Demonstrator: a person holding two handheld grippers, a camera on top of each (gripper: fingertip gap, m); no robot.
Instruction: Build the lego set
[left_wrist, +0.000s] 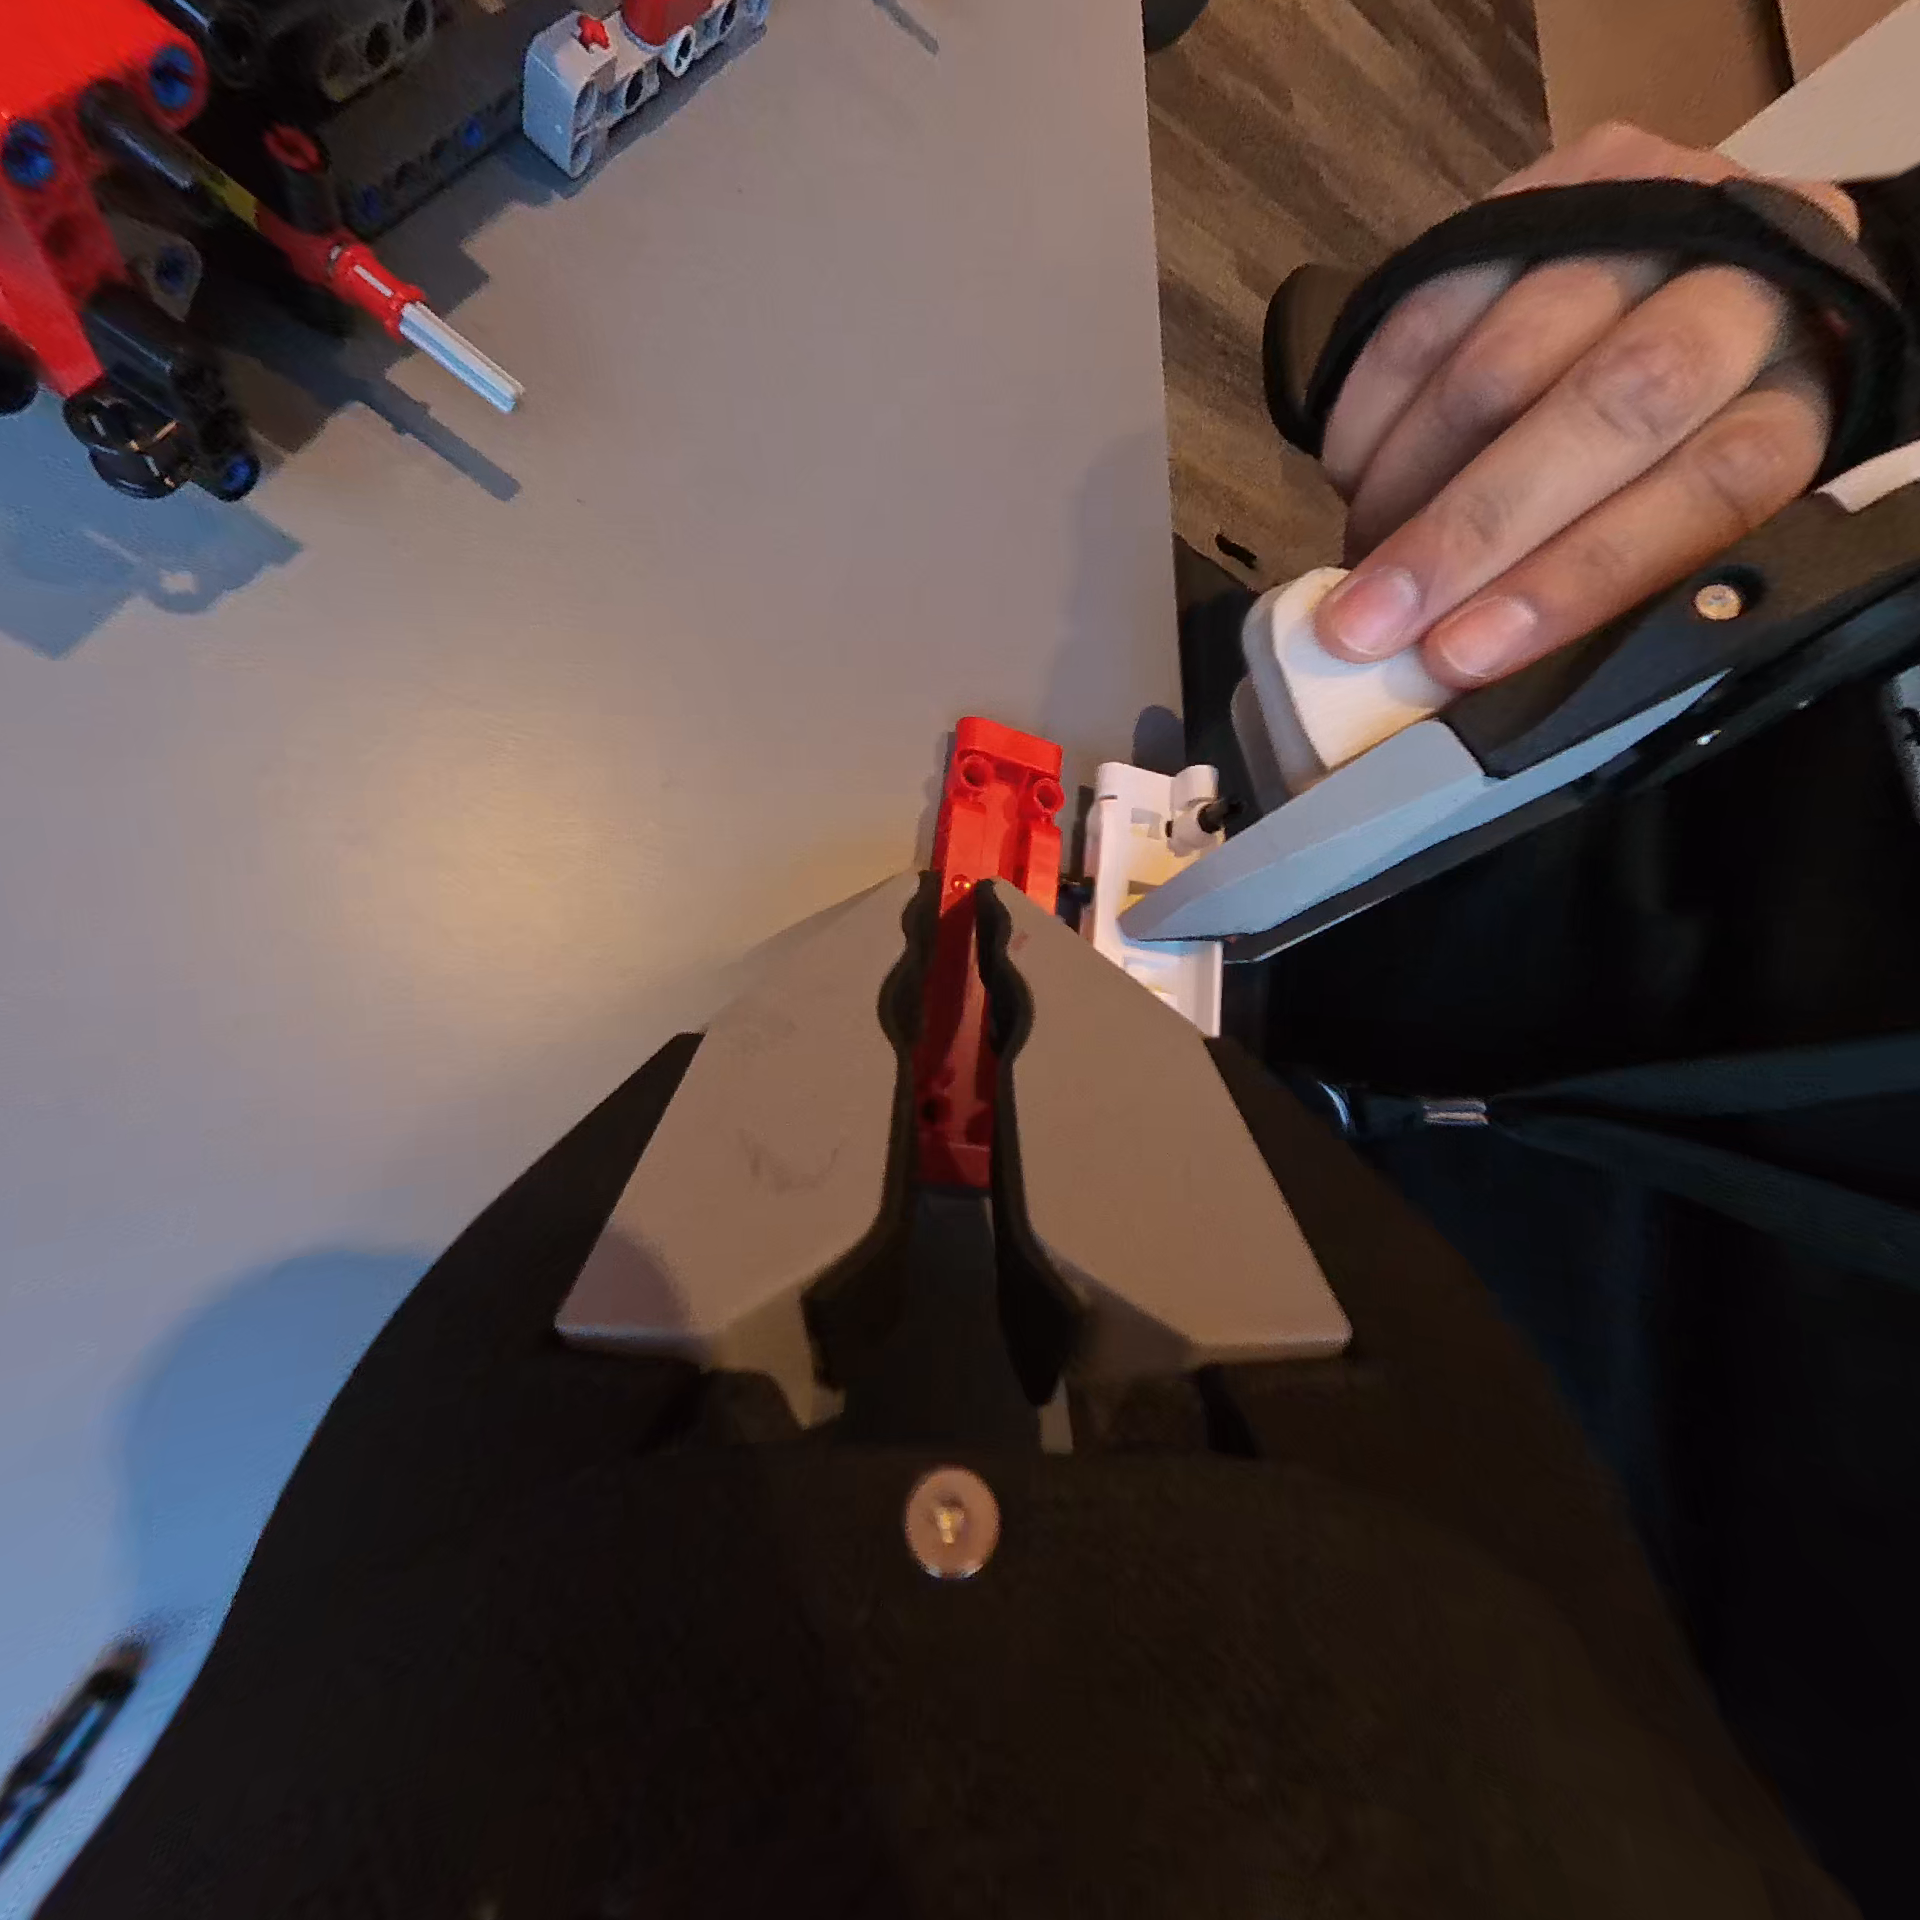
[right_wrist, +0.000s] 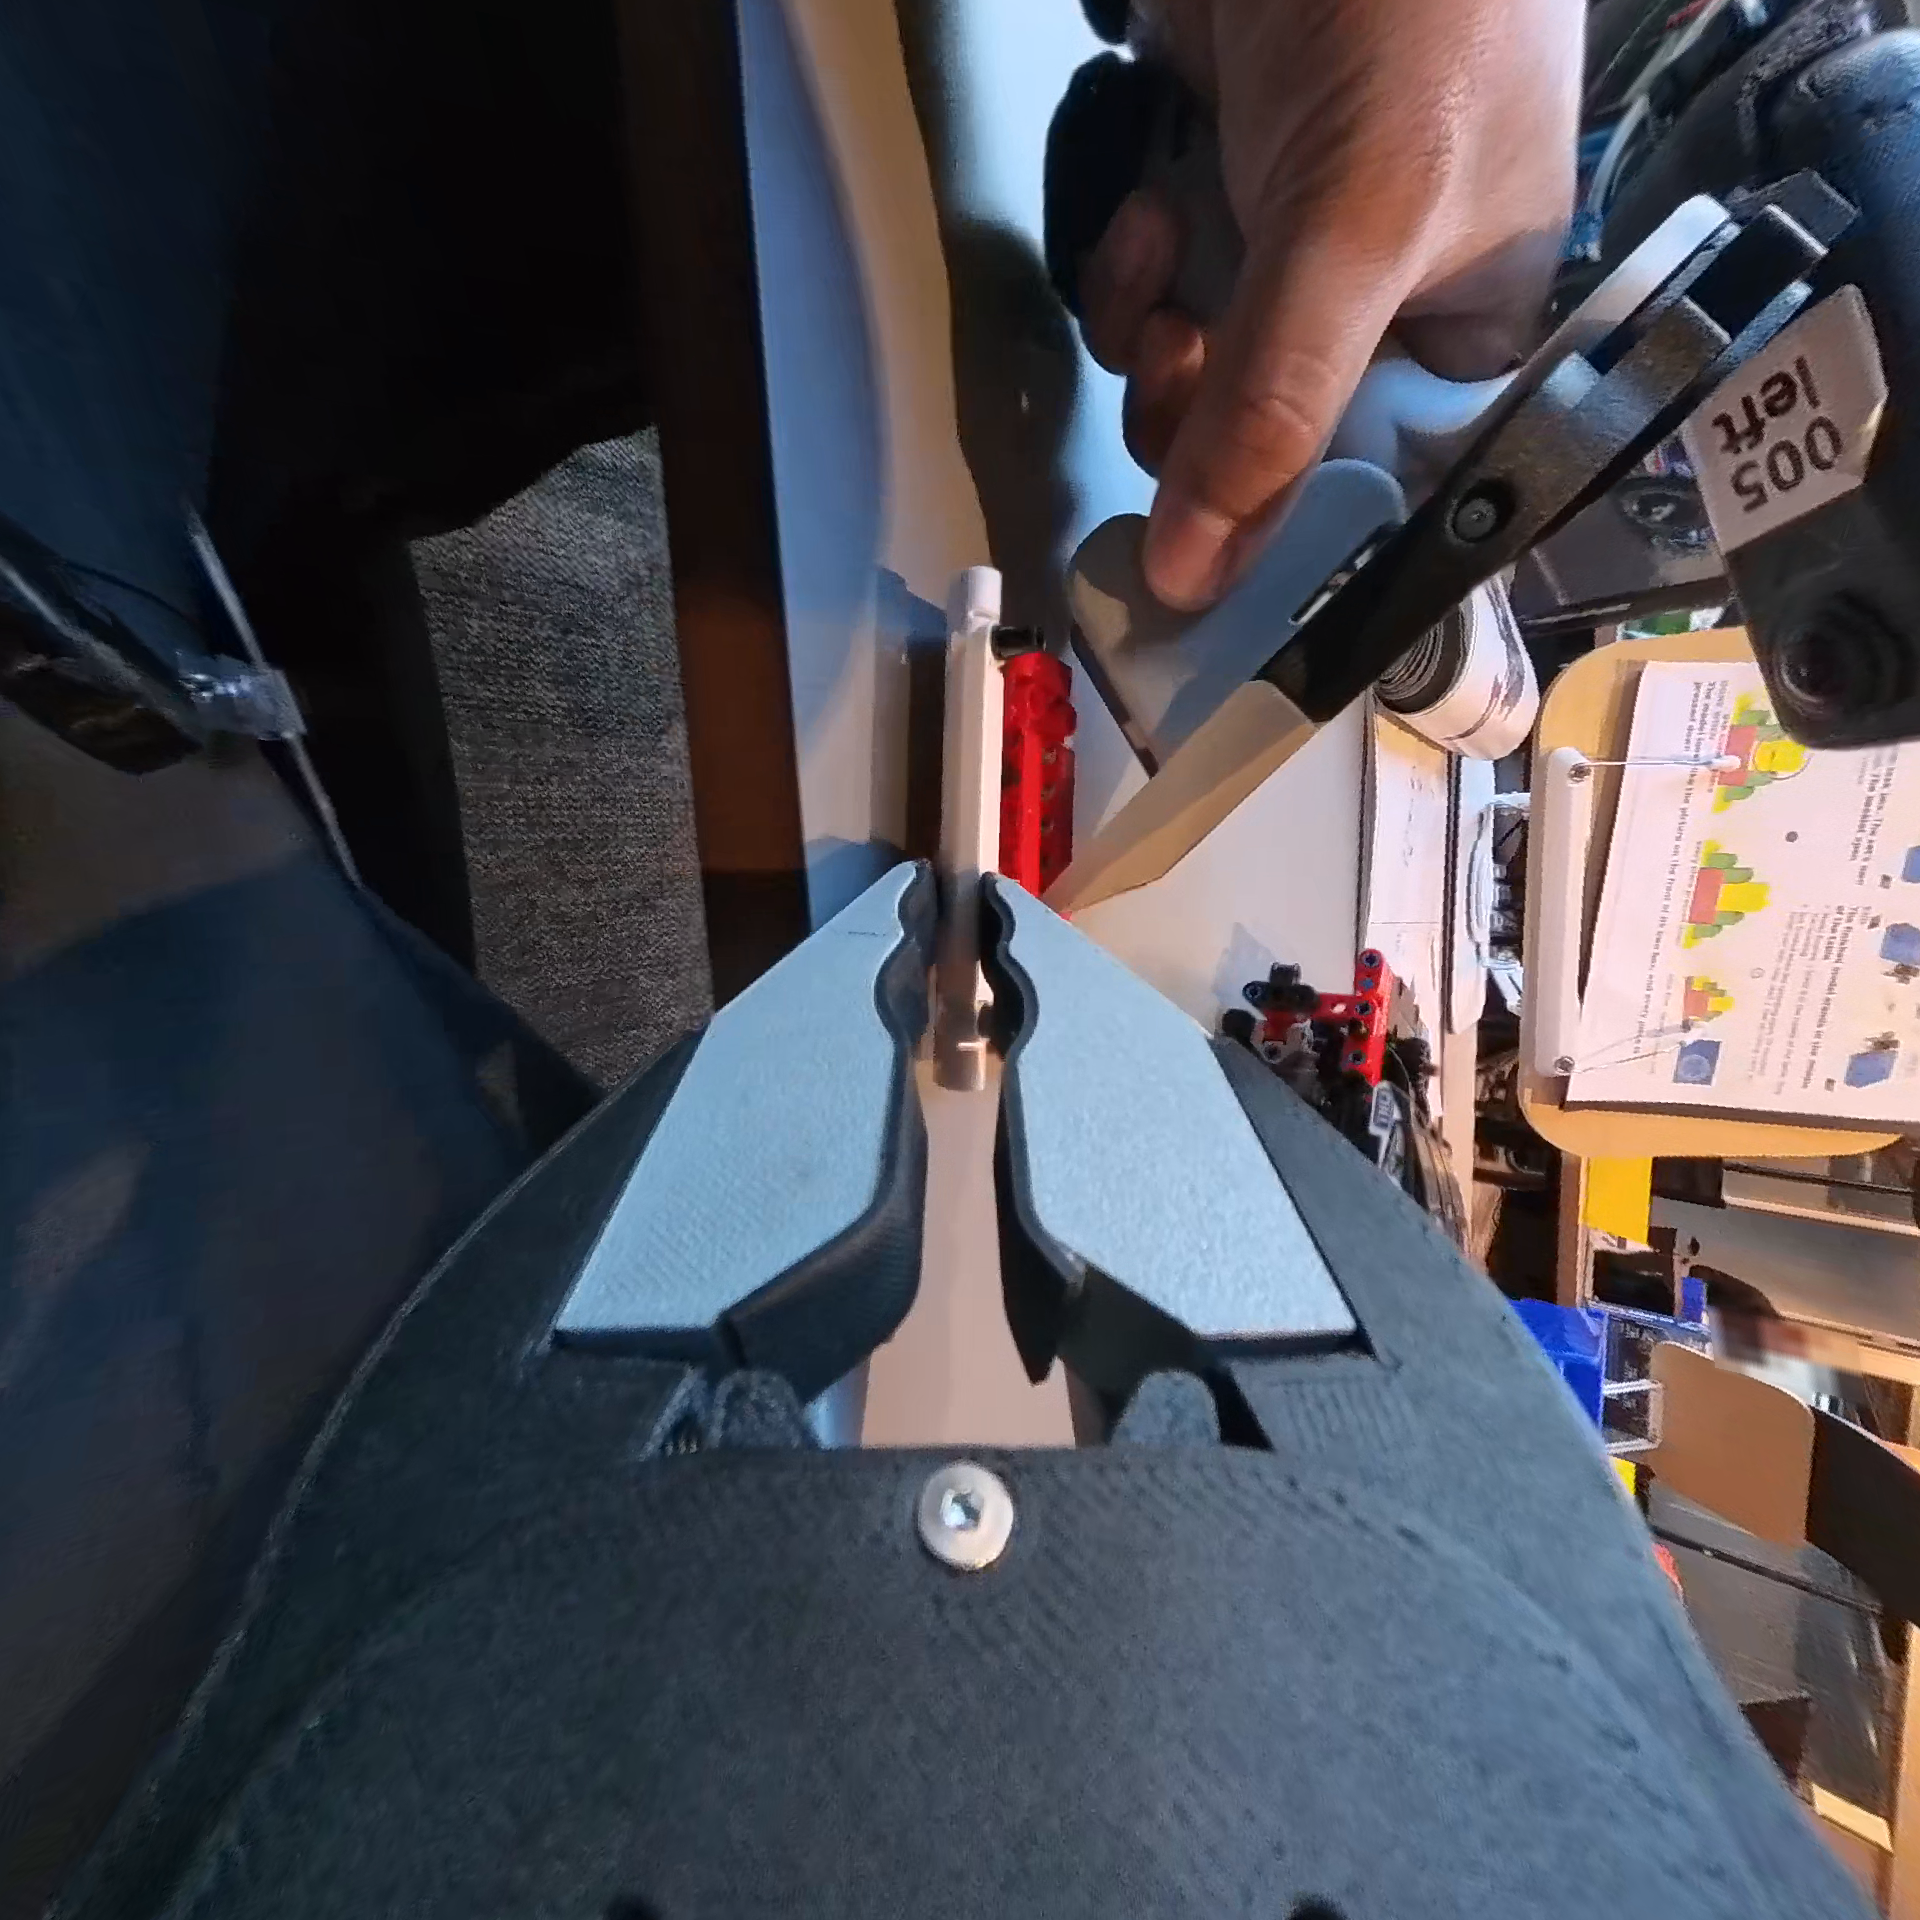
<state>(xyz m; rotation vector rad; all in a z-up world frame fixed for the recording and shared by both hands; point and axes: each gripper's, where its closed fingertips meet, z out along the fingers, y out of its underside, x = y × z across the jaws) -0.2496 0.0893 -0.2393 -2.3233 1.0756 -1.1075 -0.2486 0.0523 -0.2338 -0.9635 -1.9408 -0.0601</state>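
Left wrist view. The left gripper (left_wrist: 954, 896), grey-faced fingers with black pads, pinches a long red plastic Lego beam (left_wrist: 1000, 821) edge-on; the beam's pin-holed end sticks out past the fingertips. Just right of it, touching or nearly so, sits a white plastic Lego panel (left_wrist: 1127, 831), right at the right edge of the pale grey table (left_wrist: 644, 665). The right gripper (left_wrist: 1164, 920) comes in from the right, its grey finger lying across the white panel; whether its fingers are shut cannot be told from here. A hand (left_wrist: 1579, 416) with a black strap across it holds that gripper's handle. At the table's far left corner stands a partly built red-and-black Lego model (left_wrist: 135, 260) with a red and grey axle sticking out toward the table's middle. A light grey beam piece (left_wrist: 613, 83) lies at the far edge.

Right wrist view. The right gripper (right_wrist: 958, 891) clamps the white Lego panel (right_wrist: 971, 748) between its fingertips. The red beam (right_wrist: 1034, 769) runs alongside the panel's right face. The left gripper's grey finger (right_wrist: 1195, 800) meets the red beam low on its right side. A hand (right_wrist: 1330, 260) grips that handle. Farther right, the Lego model (right_wrist: 1340, 1029) and a printed instruction sheet on a wooden stand (right_wrist: 1756, 894).
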